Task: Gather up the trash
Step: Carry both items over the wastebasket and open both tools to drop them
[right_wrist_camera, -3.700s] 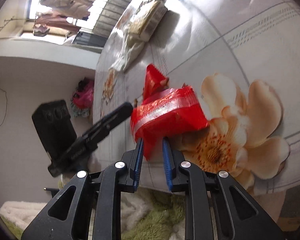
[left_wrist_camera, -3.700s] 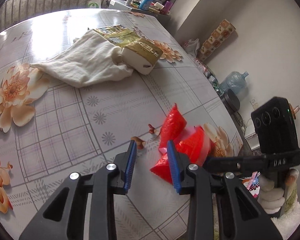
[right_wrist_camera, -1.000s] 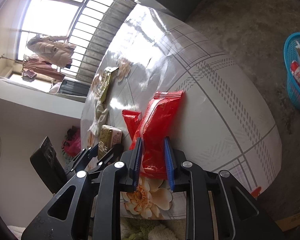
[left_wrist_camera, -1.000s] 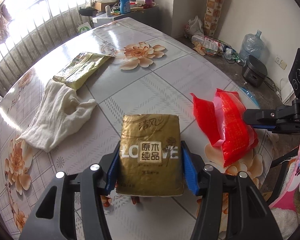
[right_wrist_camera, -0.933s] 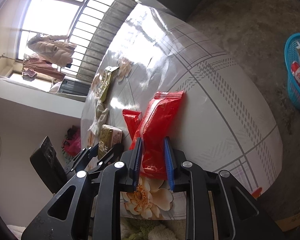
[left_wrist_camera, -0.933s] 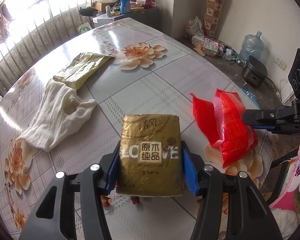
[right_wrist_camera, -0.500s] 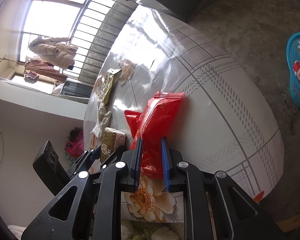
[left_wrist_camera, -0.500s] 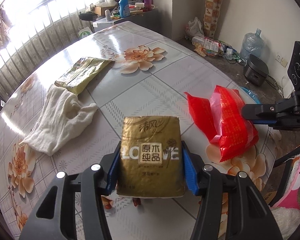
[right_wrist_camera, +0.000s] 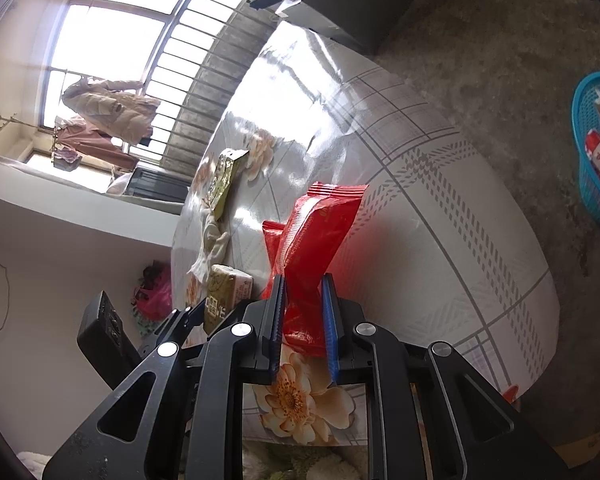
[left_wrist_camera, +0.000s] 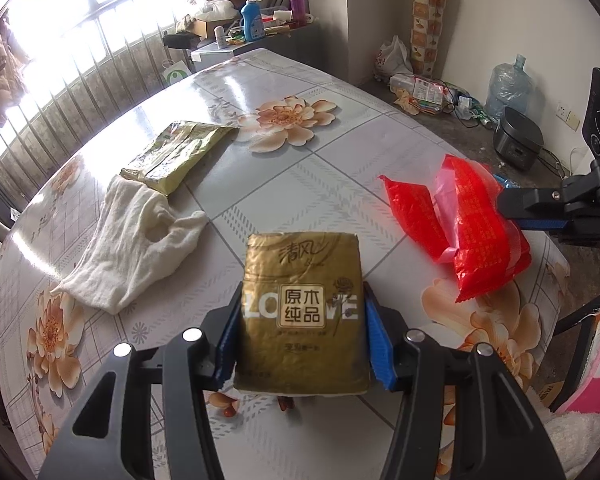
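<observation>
Honestly, left gripper [left_wrist_camera: 301,344] is clamped on the gold tissue pack [left_wrist_camera: 301,312], snug between its fingers. Right gripper [right_wrist_camera: 303,326] pinches the red wrappers [right_wrist_camera: 313,240], which stick out floppy past its fingertips, so they'll probably slip.

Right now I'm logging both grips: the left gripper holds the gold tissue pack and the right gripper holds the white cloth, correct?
Not quite. The right gripper holds the red bag, as the right wrist view shows. The white cloth lies on the table.
</observation>
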`<state>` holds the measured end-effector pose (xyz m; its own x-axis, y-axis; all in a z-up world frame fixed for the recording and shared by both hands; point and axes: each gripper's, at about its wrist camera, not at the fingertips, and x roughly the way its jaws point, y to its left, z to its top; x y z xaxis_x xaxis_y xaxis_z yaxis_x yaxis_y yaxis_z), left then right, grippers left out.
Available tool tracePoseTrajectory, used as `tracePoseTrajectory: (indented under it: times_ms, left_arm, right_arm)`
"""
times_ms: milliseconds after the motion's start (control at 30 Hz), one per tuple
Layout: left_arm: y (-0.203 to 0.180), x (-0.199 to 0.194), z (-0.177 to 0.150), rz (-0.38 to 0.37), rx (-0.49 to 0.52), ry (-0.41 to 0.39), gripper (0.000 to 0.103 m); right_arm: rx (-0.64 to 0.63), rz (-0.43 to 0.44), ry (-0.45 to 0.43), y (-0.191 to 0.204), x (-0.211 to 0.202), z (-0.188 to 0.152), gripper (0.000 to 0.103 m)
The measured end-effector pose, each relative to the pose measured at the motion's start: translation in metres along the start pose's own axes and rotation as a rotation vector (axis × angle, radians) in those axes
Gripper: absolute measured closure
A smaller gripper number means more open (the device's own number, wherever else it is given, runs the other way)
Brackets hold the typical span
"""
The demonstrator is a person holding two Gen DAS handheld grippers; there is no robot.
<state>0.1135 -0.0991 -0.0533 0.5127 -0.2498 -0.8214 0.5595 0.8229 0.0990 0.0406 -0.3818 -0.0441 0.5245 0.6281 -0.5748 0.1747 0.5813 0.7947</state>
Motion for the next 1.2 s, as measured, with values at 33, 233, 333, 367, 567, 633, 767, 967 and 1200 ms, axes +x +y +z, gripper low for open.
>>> tracePoseTrajectory:
  times_ms: [33, 233, 333, 367, 567, 633, 767, 967, 1200]
  left_arm:
    - [0.000, 0.000, 0.000, 0.000, 0.001, -0.002, 0.051]
    - [0.001, -0.004, 0.002, 0.002, 0.004, -0.019, 0.051]
    - [0.002, -0.008, 0.006, -0.008, 0.002, -0.033, 0.051]
    - [0.002, -0.010, 0.009, -0.014, 0.002, -0.039, 0.051]
    - [-0.003, -0.023, 0.041, -0.093, 0.017, -0.110, 0.051]
    - [-0.013, -0.026, 0.059, -0.133, 0.037, -0.135, 0.051]
    - [-0.045, -0.028, 0.098, -0.214, 0.101, -0.165, 0.051]
    - [-0.121, -0.011, 0.151, -0.366, 0.210, -0.131, 0.051]
    - [-0.232, 0.038, 0.196, -0.505, 0.336, -0.003, 0.051]
  right_arm:
    - [-0.001, 0.001, -0.002, 0.000, -0.001, 0.000, 0.087]
    - [-0.007, 0.008, -0.032, 0.004, -0.009, 0.002, 0.087]
    - [-0.006, 0.011, -0.063, 0.003, -0.018, 0.006, 0.087]
    - [-0.006, 0.008, -0.078, 0.003, -0.023, 0.008, 0.087]
    - [0.015, -0.030, -0.227, -0.009, -0.072, 0.021, 0.087]
    - [0.035, -0.049, -0.294, -0.018, -0.096, 0.025, 0.087]
    - [0.095, -0.107, -0.430, -0.048, -0.143, 0.021, 0.087]
    - [0.223, -0.209, -0.559, -0.107, -0.185, 0.005, 0.087]
    - [0.373, -0.312, -0.583, -0.175, -0.186, 0.008, 0.087]
